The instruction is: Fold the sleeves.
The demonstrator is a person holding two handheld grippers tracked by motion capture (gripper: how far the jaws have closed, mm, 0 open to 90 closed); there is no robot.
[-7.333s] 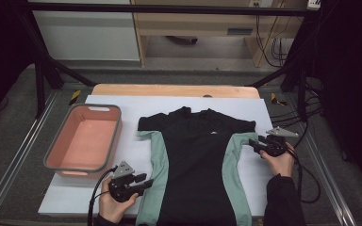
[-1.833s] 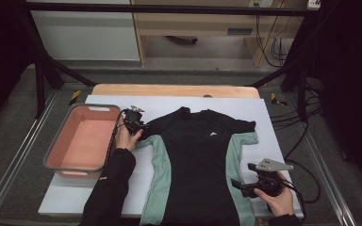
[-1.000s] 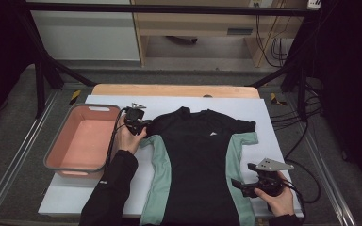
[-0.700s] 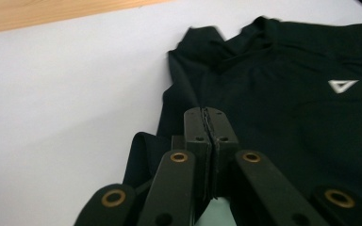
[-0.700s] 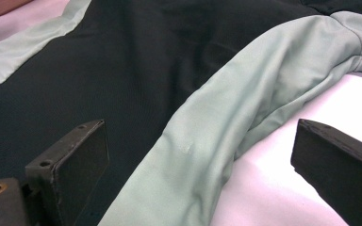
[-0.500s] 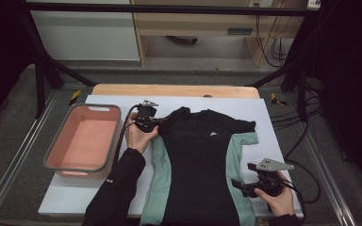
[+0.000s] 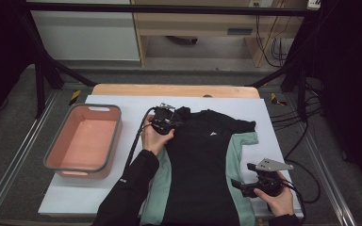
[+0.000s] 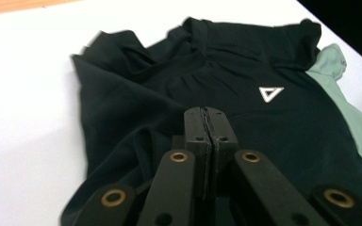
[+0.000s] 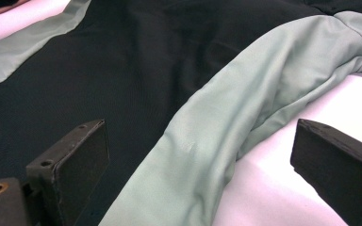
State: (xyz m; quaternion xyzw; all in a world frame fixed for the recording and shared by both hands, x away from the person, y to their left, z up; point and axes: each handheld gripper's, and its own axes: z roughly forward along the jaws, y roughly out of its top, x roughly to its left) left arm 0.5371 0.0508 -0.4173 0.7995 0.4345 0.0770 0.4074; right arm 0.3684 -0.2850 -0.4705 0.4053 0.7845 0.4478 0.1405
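the shirt (image 7: 202, 165) lies flat mid-table, collar far. left gripper (image 7: 166, 123), jaws clamped on the left sleeve (image 8: 122, 155), has it folded in over the chest. right gripper (image 7: 245, 187) waits at the near right hem, jaws apart. right sleeve (image 7: 247, 132) and lengthwise folds seem left; tub (image 7: 84, 141) empty.

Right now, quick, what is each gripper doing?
Left gripper: shut, pinching the black shirt's sleeve fabric.
Right gripper: open, astride the shirt's mint-green side panel, holding nothing.
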